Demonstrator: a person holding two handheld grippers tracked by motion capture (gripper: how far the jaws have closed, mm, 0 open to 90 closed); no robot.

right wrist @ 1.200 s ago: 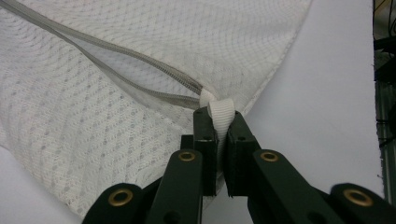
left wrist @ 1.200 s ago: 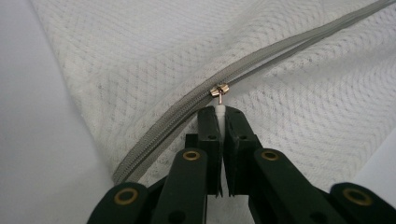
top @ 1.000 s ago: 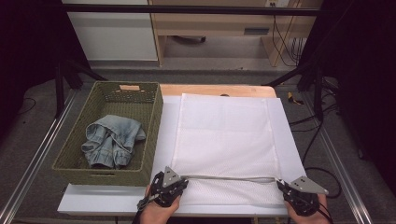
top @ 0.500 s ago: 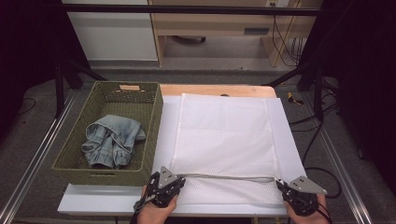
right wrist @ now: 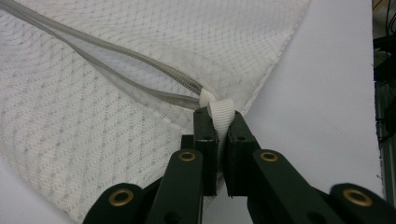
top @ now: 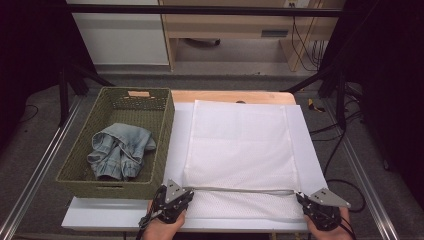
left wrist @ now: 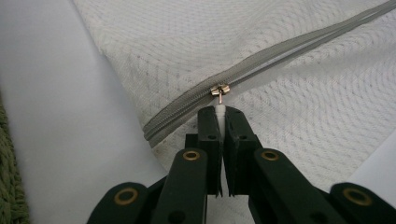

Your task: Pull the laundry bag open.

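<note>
A white mesh laundry bag (top: 240, 145) lies flat on the white tabletop (top: 306, 135), its grey zipper (top: 245, 190) running across near the front edge. My left gripper (top: 186, 194) is at the zipper's left end. In the left gripper view, the left gripper (left wrist: 219, 112) is shut on the white pull tab hanging from the metal slider (left wrist: 219, 89). To the right of the slider the zipper tapes stand apart. My right gripper (top: 301, 197) is at the bag's right corner. There the right gripper (right wrist: 219, 115) is shut on a white webbing loop (right wrist: 222, 108).
A woven olive basket (top: 166, 125) stands left of the bag with crumpled blue jeans (top: 120, 150) inside. Metal rails run along both table sides. Beyond the far edge are a wooden bench and cables on the floor.
My left gripper has edged slightly to the left with the zipper pull in it. The right gripper has stayed where it was.
</note>
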